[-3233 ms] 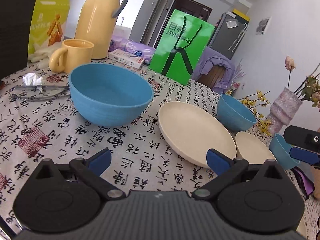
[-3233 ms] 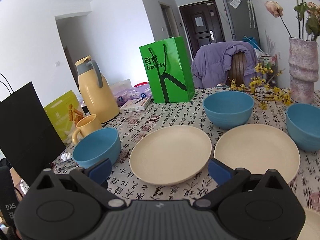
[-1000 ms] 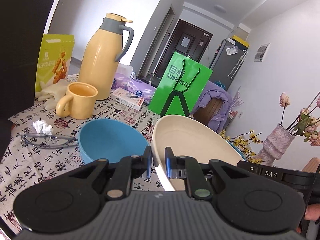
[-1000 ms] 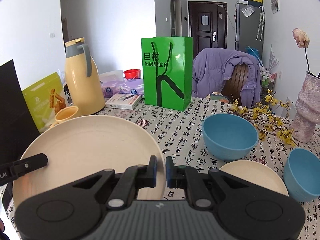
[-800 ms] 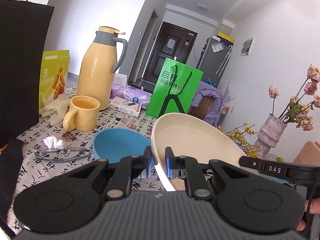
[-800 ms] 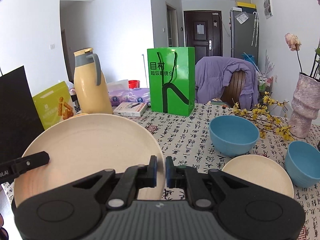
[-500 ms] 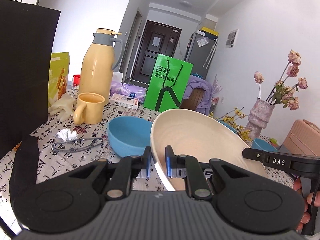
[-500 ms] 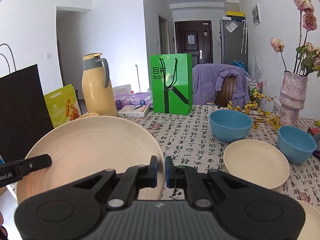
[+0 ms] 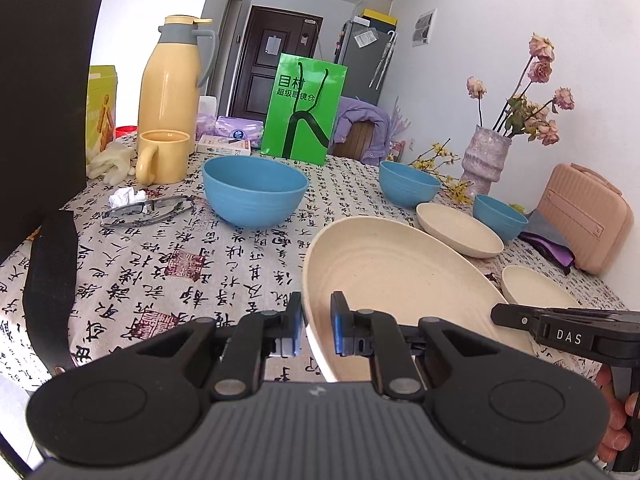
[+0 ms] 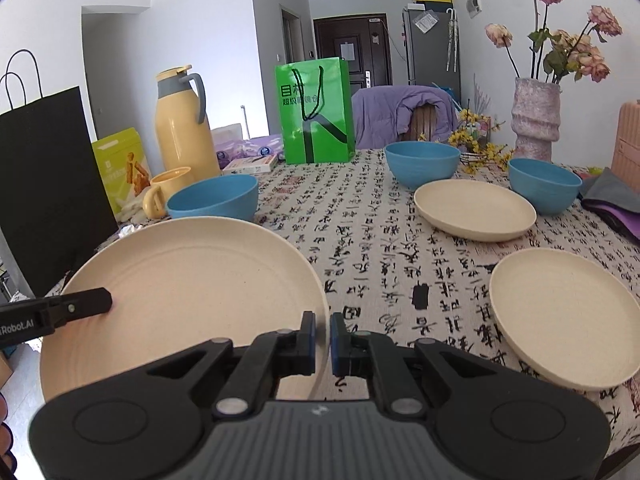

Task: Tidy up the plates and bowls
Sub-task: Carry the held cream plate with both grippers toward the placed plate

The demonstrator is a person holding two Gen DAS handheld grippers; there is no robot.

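Observation:
A large cream plate [image 9: 400, 292] hangs tilted over the near part of the table, held from both sides. My left gripper [image 9: 316, 326] is shut on its left rim, and my right gripper [image 10: 322, 336] is shut on its right rim [image 10: 192, 280]. Each gripper's finger shows at the far side of the other's view. On the cloth stand three blue bowls [image 9: 254, 188] [image 9: 408, 182] [image 9: 500, 216], also seen from the right wrist [image 10: 214, 198] [image 10: 422, 164] [image 10: 544, 184]. Two smaller cream plates [image 10: 474, 208] [image 10: 560, 312] lie to the right.
A yellow thermos [image 9: 172, 76], yellow mug [image 9: 162, 156], green bag [image 9: 304, 108], glasses [image 9: 146, 210] and black bag [image 10: 44, 184] stand left and back. A vase [image 10: 534, 120] and pink case [image 9: 584, 216] stand right. The table's near edge lies just below the held plate.
Both grippers, open over the table at first, have shut on the large plate. Over the last second they carried it lower and back toward the near edge of the table.

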